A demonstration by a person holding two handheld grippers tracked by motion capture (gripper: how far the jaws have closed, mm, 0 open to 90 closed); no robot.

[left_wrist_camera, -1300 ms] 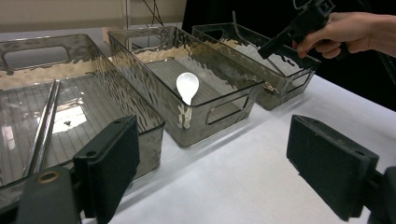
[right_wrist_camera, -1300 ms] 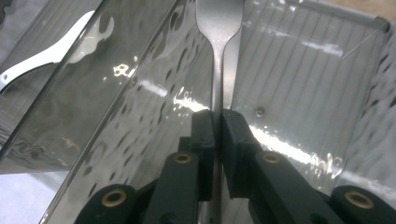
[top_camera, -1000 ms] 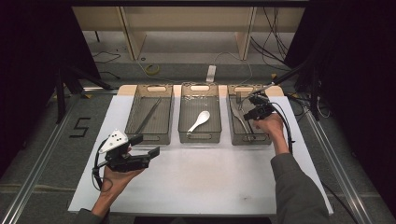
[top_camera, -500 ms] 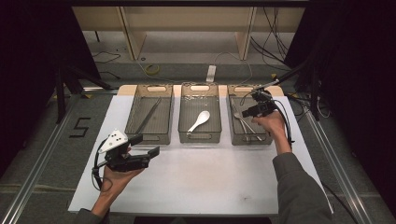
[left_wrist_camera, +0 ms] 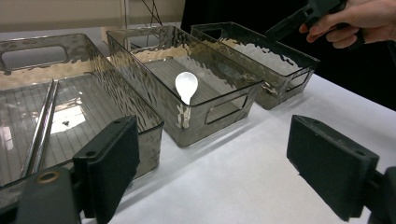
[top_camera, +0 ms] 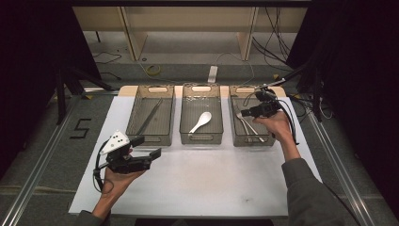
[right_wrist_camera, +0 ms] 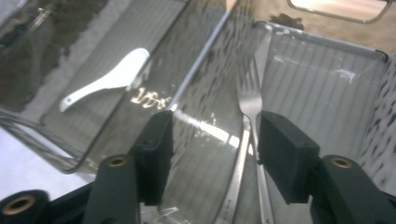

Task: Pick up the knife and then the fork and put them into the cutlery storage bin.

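Three clear plastic bins stand in a row on the white table. The right bin (top_camera: 251,141) holds two metal forks (top_camera: 249,126) (right_wrist_camera: 250,100) lying flat. My right gripper (top_camera: 245,113) (right_wrist_camera: 215,140) hovers just above them. Its jaws have just been opening and stand open, with nothing between the pads. The middle bin (top_camera: 201,138) holds a white spoon (top_camera: 201,121) (left_wrist_camera: 186,86) (right_wrist_camera: 109,79). In the left bin (top_camera: 134,110) lie metal chopsticks (top_camera: 149,117) (left_wrist_camera: 42,126). My left gripper (top_camera: 147,147) (left_wrist_camera: 215,154) is held open over the table in front of the left bin, empty.
A white sheet (top_camera: 211,179) covers the table in front of the bins. Dark floor with a rail and a painted "5" (top_camera: 81,128) lies to the left. Cables (top_camera: 301,101) trail near the right bin. A wooden shelf frame (top_camera: 188,19) stands beyond the table.
My right gripper has risen a little above the right bin and its jaws have spread apart. The forks rest in the bin. The left gripper has not moved.
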